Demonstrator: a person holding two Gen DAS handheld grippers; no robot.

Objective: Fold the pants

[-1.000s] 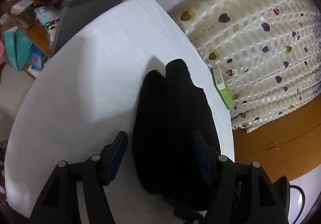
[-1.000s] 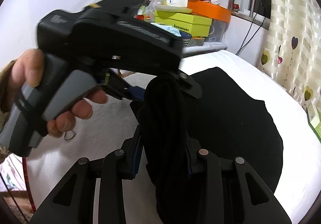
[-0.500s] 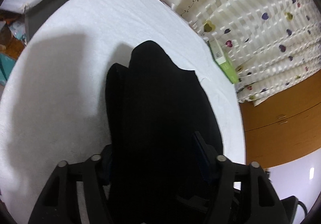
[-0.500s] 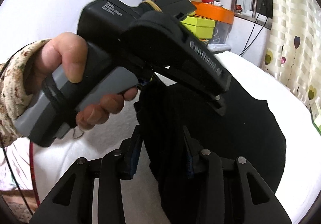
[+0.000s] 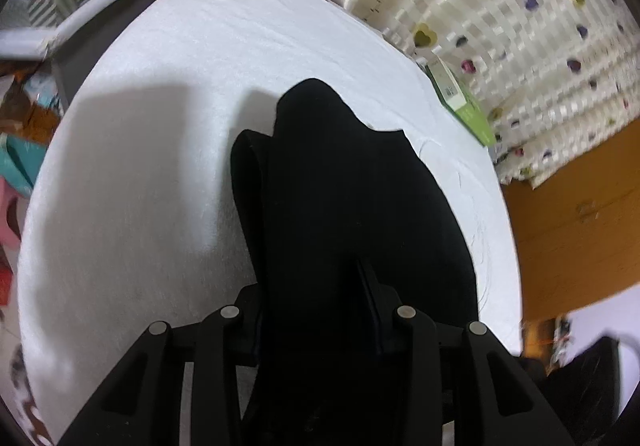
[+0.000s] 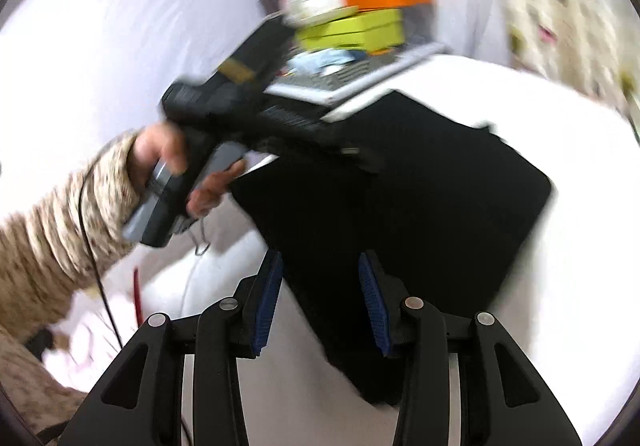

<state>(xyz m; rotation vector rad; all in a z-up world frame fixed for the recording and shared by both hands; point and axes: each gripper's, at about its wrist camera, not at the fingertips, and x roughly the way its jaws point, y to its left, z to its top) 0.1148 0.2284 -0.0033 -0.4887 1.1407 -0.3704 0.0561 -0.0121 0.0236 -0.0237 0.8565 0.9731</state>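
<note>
Left gripper [image 5: 316, 310] clamped on a bunched fold of the black pants [image 5: 352, 182]. Right gripper [image 6: 322, 300] jaws apart, holding nothing, pants [image 6: 420, 206] on white sheet [image 6: 580, 266]

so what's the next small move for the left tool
Probably lower the left tool and lay its fold flat, then let go. The black pants are bunched between its fingers, while the rest already lies spread on the white bed.
</note>
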